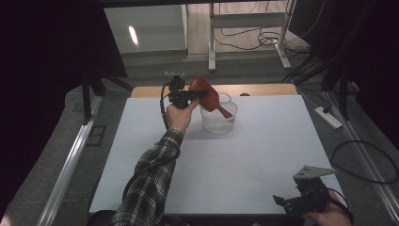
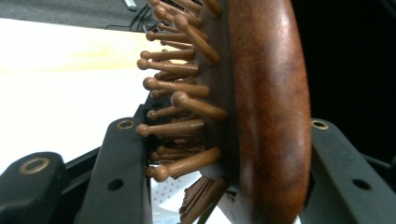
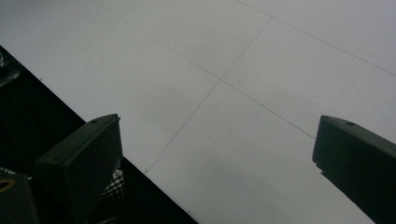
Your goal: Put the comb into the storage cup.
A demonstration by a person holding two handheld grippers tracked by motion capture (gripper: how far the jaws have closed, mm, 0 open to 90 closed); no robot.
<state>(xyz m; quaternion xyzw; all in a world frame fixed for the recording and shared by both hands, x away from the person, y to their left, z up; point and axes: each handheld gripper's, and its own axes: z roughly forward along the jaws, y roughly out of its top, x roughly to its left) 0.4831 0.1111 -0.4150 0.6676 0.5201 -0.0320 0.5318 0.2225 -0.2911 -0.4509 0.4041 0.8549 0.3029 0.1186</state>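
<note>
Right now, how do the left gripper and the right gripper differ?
The left gripper is shut on the wooden hairbrush; the right gripper is open, holding nothing. The left is raised beside the clear basket at the table's far side; the right sits low at the near edge of the white table. Both have black jaws.

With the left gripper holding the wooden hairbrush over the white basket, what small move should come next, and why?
Probably lower it a little further, then let go. The left gripper is clamped on the head of the hairbrush, whose handle already dips inside the rim of the basket. The head hangs above the rim, so releasing now risks it tipping out.
</note>
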